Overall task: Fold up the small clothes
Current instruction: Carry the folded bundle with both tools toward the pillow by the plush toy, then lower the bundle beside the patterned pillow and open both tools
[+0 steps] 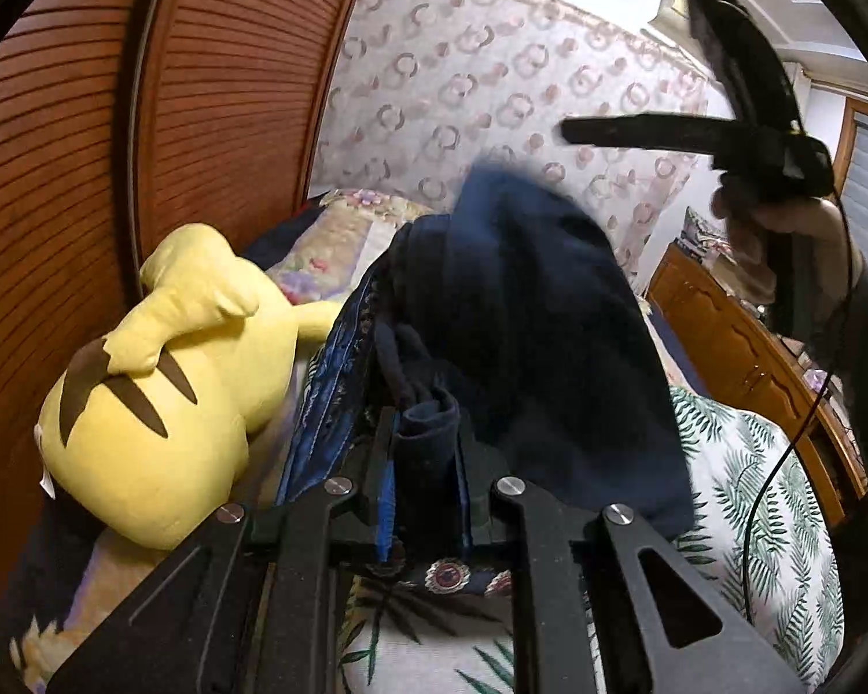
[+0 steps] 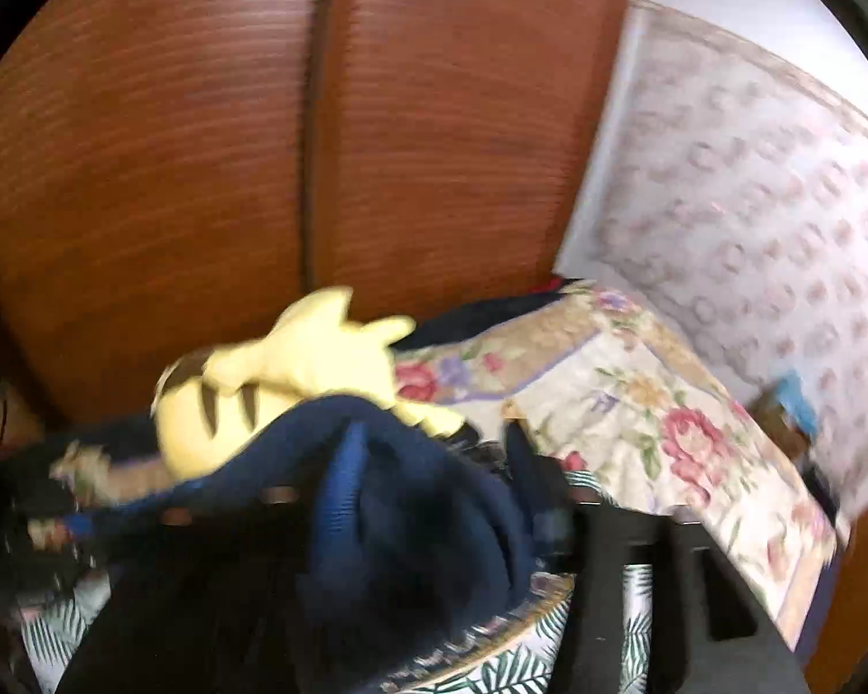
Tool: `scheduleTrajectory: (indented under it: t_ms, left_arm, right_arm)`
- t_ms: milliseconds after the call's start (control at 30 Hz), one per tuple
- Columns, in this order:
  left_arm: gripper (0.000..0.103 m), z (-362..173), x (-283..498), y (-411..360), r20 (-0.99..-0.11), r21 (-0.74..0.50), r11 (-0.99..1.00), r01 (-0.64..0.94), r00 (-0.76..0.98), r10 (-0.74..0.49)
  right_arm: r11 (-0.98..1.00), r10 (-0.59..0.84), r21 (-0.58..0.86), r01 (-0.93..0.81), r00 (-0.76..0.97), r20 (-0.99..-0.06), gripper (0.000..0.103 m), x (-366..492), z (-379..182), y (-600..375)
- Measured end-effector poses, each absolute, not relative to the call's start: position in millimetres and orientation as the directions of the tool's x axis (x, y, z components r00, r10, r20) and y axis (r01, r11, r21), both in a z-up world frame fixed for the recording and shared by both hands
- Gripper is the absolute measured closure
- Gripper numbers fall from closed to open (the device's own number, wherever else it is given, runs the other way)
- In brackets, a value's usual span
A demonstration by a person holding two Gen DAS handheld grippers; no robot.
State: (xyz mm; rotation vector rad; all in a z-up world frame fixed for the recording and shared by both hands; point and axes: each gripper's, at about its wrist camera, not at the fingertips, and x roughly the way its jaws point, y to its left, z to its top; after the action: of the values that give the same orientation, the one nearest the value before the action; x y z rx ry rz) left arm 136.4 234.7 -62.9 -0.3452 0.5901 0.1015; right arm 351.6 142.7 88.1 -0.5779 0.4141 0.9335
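1. We risk the navy garment (image 1: 526, 312) sliding into a heap on the bed (image 1: 746, 491) near the yellow plush toy (image 1: 162, 381): only one corner is pinched.
2. Our left gripper (image 1: 425, 462) clamps narrowly on its bunched edge.
3. Our right gripper (image 1: 625, 92) stands wide and empty, raised above the garment.

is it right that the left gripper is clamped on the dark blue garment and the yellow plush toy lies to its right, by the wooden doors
Not quite. The left gripper is clamped on the dark blue garment, but the yellow plush toy lies to its left, by the wooden doors, as the left wrist view shows.
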Motion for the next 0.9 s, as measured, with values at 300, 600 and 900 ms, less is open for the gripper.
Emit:
scheduleTrajectory:
  t_ms: [300,600,900]
  left_arm:
    - [0.073,-46.4,131.6,226.1,-0.561,-0.218,0.957,-0.191,0.827,0.038]
    - [0.015,-14.5,109.3,192.7,-0.485,-0.109,0.987,-0.115,0.873,0.048]
    - [0.011,-8.4,94.4,130.8,-0.473,-0.095,0.995,0.006,0.880,-0.051]
  right_arm:
    - [0.591,0.557,-0.247,-0.768,0.610,-0.564,0.038,352.2,55.4,110.5]
    - [0.674,0.566,-0.166,-0.720,0.648,-0.509,0.038,270.1,46.8,32.2]
    - [0.756,0.542,-0.105,-0.646,0.708,-0.453,0.037,174.2,33.4,-39.3]
